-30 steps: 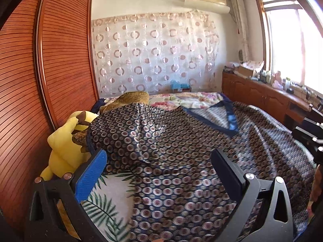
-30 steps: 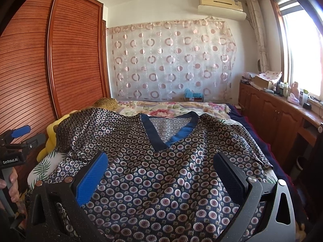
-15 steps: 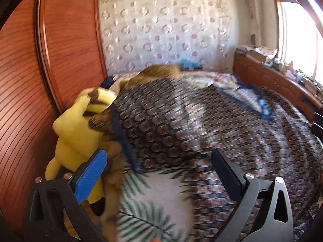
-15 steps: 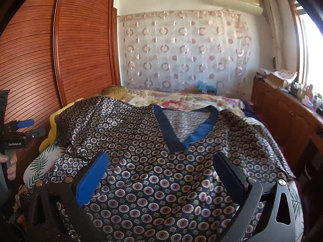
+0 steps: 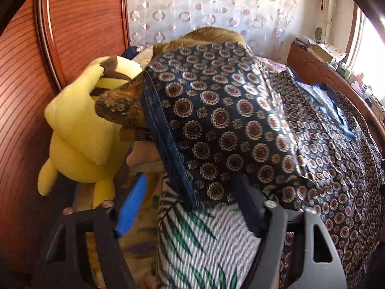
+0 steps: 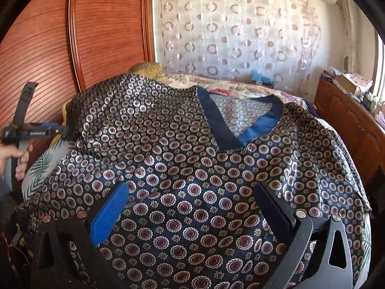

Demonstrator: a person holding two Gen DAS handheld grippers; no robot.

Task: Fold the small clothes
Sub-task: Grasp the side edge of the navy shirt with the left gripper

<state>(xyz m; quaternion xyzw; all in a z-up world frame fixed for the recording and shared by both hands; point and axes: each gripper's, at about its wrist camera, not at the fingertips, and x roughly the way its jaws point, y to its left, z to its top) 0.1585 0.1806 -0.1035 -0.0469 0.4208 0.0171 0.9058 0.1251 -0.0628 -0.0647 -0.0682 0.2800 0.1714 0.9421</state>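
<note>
Since a second ago, the left hand-held gripper (image 5: 190, 207) neared the shirt sleeve (image 5: 216, 120).

Shirt (image 6: 192, 168) cloth looks glossy, perhaps satin; wardrobe (image 6: 108, 36) ribbed polished wood; plush toy (image 5: 79, 125) soft, matt.

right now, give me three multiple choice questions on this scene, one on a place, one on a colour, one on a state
1. Where is the yellow plush toy?
A. beside the wooden wardrobe
B. on the window sill
C. on top of the shirt

2. What colour is the shirt neckband?
A. red
B. blue
C. white

3. How are the right tongs?
A. shut on the shirt
B. shut on nothing
C. open above the shirt

Answers:
1 A, the toy sits against the wardrobe at the bed's edge.
2 B, the V-neck trim is blue.
3 C, the fingers stand wide apart with cloth showing between them.
</note>
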